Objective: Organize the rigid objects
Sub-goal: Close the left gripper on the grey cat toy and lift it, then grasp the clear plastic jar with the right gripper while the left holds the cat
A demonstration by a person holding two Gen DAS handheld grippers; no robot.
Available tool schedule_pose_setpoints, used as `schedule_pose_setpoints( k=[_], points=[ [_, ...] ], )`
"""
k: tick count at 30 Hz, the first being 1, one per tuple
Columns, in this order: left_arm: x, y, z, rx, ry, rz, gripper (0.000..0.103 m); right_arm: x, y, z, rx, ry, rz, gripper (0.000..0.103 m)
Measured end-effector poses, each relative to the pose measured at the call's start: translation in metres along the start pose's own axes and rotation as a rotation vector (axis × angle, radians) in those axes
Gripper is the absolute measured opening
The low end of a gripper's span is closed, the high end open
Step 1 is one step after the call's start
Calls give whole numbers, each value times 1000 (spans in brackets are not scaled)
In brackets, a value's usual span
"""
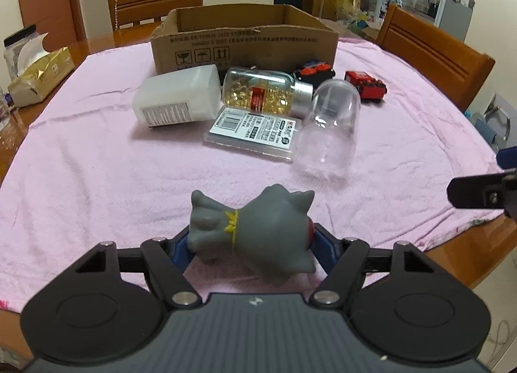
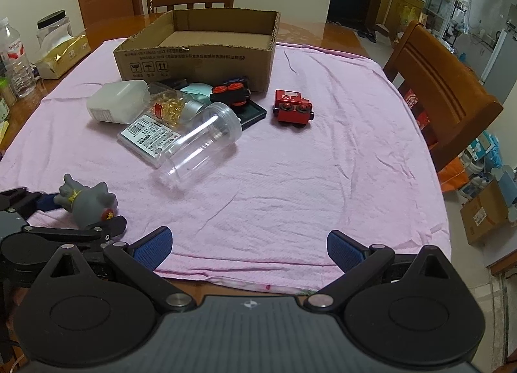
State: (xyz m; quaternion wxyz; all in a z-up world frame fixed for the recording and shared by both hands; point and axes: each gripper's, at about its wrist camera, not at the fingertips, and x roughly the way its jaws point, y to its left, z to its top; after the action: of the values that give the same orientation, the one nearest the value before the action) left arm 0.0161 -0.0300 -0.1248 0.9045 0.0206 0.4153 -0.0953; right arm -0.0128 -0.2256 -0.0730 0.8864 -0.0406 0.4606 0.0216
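Now the left gripper (image 1: 250, 240) squeezes the grey toy (image 1: 255, 234); the cardboard box (image 1: 245, 46) sits at twelve o'clock, and the right gripper (image 2: 248, 243) waits open.

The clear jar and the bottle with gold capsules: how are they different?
The clear jar is empty, while the capsule bottle is partly filled with gold capsules. The jar has no lid and its mouth is open; the bottle wears a silver cap. The jar is plain; the bottle has a red label. The jar looks wider. Both are see-through and lie on their sides on the pink cloth, near the cardboard box.
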Motion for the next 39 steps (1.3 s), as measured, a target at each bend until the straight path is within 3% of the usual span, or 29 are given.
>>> schedule_pose_setpoints(
  k=[5,13,19,25,32,39],
  points=[
    [0,6,3,1,9,-1,72,6,2,2,-35,-10,46,103],
    [5,39,12,-34,15,78,72,25,9,15,-145,-40,135,103],
    [6,63,17,-58,22,129,72,41,9,41,-200,-64,224,103],
    [6,77,25,-61,29,131,72,66,9,75,-217,-68,289,103],
    [14,83,28,-59,44,111,72,100,13,107,-229,-30,331,103],
    [17,86,31,-57,49,98,72,114,20,111,-246,47,377,103]
  ],
)
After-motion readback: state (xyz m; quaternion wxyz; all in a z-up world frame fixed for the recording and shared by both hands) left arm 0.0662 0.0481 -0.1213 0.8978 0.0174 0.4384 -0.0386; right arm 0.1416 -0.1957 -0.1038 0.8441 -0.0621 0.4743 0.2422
